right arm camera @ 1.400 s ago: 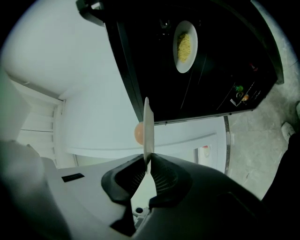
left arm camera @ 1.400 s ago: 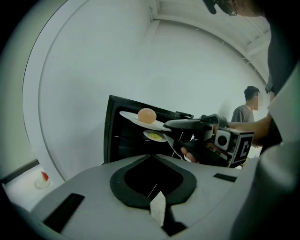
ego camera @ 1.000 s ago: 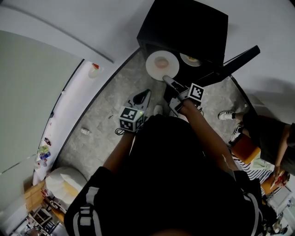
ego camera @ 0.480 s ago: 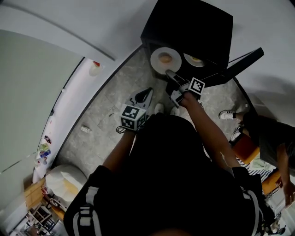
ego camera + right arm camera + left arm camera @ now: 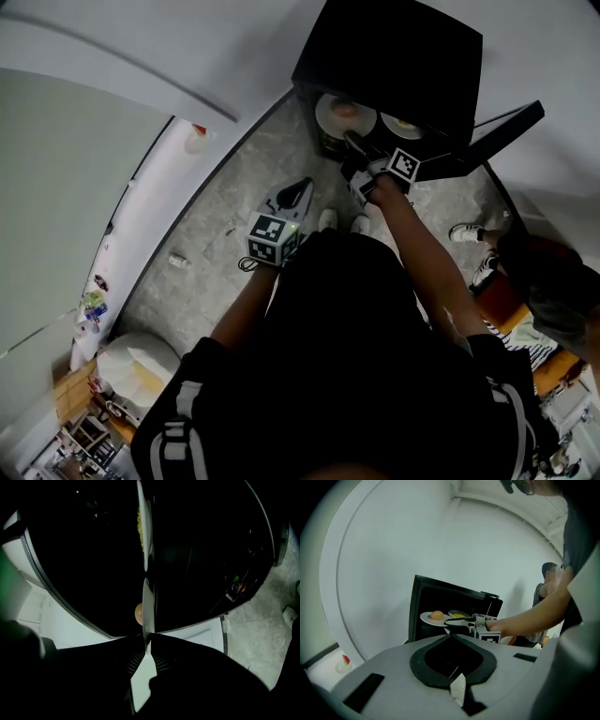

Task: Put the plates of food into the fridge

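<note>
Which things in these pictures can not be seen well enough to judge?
- Fridge interior: black in the right gripper view, so whether the plate in the right gripper rests on anything is unclear.
- Round food on that plate: too small in the head and left gripper views to name.
- Yellow food on the second plate: too small everywhere.
- Fridge's lower part: behind the left gripper in its own view.

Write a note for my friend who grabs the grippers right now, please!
Left gripper: shut, empty, held back from the fridge.
Right gripper: shut on the rim of the plate with a round orange food, at the open fridge's mouth.
Done: the plate of yellow food sits inside.
Left to do: slide the held plate in, let go, probably shut the door.
</note>
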A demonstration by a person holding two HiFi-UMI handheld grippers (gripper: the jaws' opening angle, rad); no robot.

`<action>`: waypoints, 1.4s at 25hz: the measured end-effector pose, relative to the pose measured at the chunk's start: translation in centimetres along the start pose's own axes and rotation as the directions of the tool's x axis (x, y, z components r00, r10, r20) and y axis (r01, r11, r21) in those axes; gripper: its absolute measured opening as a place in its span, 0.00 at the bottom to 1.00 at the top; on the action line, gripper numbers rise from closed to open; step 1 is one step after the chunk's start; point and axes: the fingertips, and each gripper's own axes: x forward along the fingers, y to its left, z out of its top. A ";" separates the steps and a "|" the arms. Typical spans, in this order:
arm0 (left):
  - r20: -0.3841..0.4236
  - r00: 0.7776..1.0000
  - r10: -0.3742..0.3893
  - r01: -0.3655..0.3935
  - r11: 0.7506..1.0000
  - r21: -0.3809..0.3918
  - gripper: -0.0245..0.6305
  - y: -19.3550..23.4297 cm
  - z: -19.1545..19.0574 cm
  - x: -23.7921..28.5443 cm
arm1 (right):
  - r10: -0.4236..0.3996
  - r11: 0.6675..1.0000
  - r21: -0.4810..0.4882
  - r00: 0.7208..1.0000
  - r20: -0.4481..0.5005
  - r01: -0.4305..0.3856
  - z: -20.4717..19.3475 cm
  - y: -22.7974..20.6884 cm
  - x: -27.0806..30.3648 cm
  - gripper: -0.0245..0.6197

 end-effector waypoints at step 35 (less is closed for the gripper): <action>-0.022 0.999 -0.049 0.048 0.999 -0.002 0.07 -1.0 0.5 3.4 | -0.076 0.985 -0.157 0.996 -0.035 0.070 0.4 0.5 0.6 0.27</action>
